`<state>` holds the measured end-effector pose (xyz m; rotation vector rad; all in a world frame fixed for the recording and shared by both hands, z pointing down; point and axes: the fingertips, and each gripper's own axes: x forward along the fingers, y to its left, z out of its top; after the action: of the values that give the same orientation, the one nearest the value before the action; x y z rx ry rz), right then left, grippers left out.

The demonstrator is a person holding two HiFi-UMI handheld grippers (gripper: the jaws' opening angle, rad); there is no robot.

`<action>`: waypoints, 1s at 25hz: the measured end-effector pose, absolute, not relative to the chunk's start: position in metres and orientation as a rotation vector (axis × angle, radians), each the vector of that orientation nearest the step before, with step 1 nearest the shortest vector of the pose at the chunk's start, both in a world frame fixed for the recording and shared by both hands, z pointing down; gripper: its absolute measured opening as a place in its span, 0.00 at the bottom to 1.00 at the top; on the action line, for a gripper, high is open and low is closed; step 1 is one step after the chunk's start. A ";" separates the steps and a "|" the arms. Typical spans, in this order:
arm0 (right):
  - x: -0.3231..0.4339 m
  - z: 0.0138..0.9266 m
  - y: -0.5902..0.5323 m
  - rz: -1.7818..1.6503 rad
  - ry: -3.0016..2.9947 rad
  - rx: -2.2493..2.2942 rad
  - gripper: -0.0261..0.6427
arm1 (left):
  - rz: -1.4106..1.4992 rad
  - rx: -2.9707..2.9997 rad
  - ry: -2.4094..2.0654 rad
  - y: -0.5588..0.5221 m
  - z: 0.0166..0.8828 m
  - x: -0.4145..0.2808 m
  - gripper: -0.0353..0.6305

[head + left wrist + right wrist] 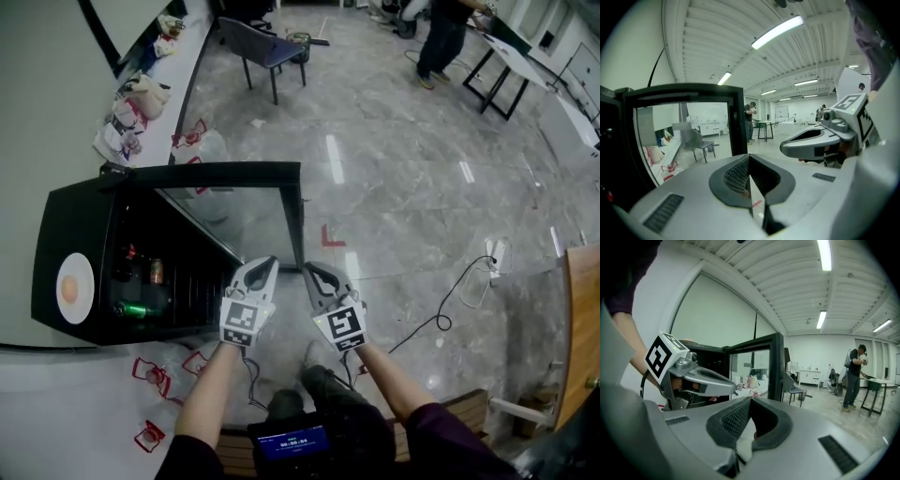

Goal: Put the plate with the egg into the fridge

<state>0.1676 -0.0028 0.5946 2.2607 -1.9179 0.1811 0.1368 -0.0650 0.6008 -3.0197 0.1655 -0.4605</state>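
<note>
Your left claw [266, 268] is shut, pads together with nothing between them. Your right claw [313, 273] is likewise closed and empty. They sit side by side, close but not touching, just below the free edge of the open door [293, 216], which stands at twelve o'clock from them in the head view. Plate [82, 267] lies on top of the fridge [56, 211], at nine o'clock from the left claw and well apart from it. Egg [68, 291] rests at the plate's middle. Inside the fridge, also toward nine o'clock, a can [156, 271] stands upright above a green item [134, 309]. Neither claw touches plate or fridge.
</note>
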 end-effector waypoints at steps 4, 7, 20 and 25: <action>0.132 0.568 -0.033 0.109 -2.043 2.131 0.05 | -0.437 -2.966 0.267 -0.086 0.566 0.098 0.07; 0.096 0.539 -0.055 -0.031 -2.151 2.024 0.05 | -0.452 -2.913 0.326 -0.096 0.537 0.062 0.07; -0.110 0.412 -0.149 -0.691 -2.355 1.451 0.05 | -0.806 -2.499 0.417 -0.168 0.415 -0.123 0.07; -0.158 0.394 -0.180 -0.824 -2.302 1.296 0.05 | -0.908 -2.435 0.474 -0.213 0.390 -0.177 0.07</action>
<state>-0.1579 -0.1803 0.3935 1.2958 -2.3019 -0.8236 -0.1771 -0.2125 0.3902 -2.4345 0.4736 -0.9076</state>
